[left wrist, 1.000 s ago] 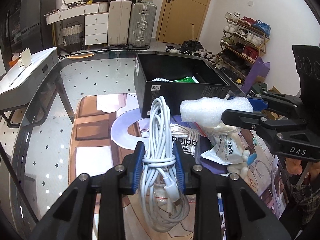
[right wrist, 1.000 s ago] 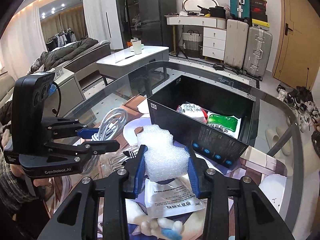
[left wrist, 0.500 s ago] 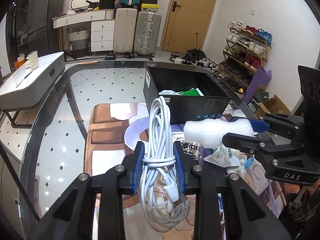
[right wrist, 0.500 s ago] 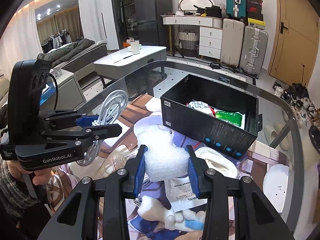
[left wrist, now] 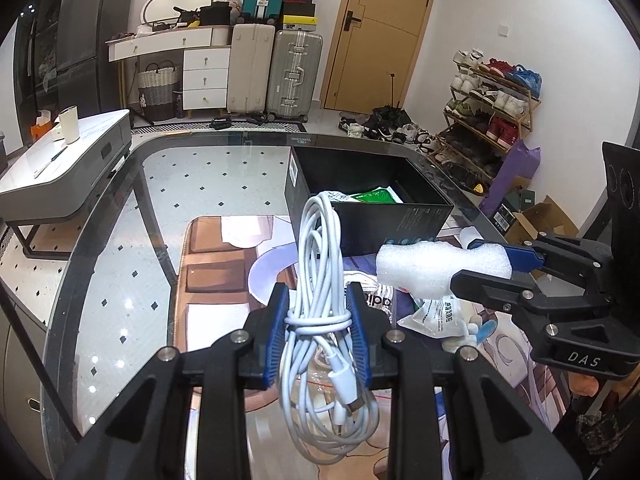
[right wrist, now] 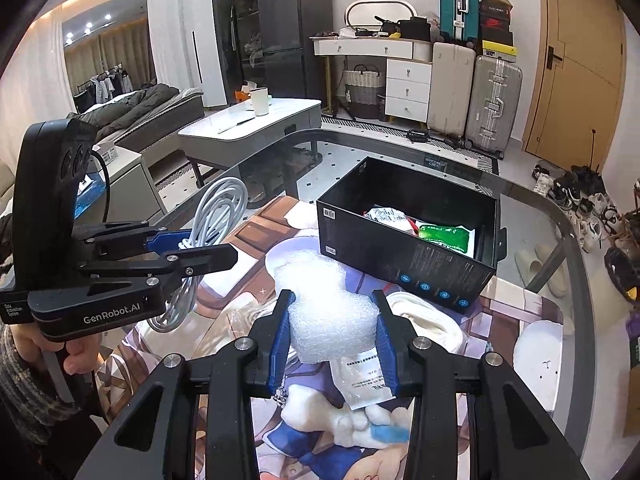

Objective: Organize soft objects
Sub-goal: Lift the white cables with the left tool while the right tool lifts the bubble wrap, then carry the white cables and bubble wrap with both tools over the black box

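Your left claw (left wrist: 318, 328) is clamped on a white cable bundle (left wrist: 320, 280), loose loops dangling below it; they could snag the box wall. Your right claw (right wrist: 334, 336) squeezes a bubble-wrap wad (right wrist: 326, 312), springy enough to slip. Ahead of both, the black box (right wrist: 400, 256) sits on the tabletop (left wrist: 120, 240), already holding packets.

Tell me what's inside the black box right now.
The black box holds a green packet and a white printed packet beside it. The near wall hides the box floor and anything under the packets, so I cannot tell what else is inside.
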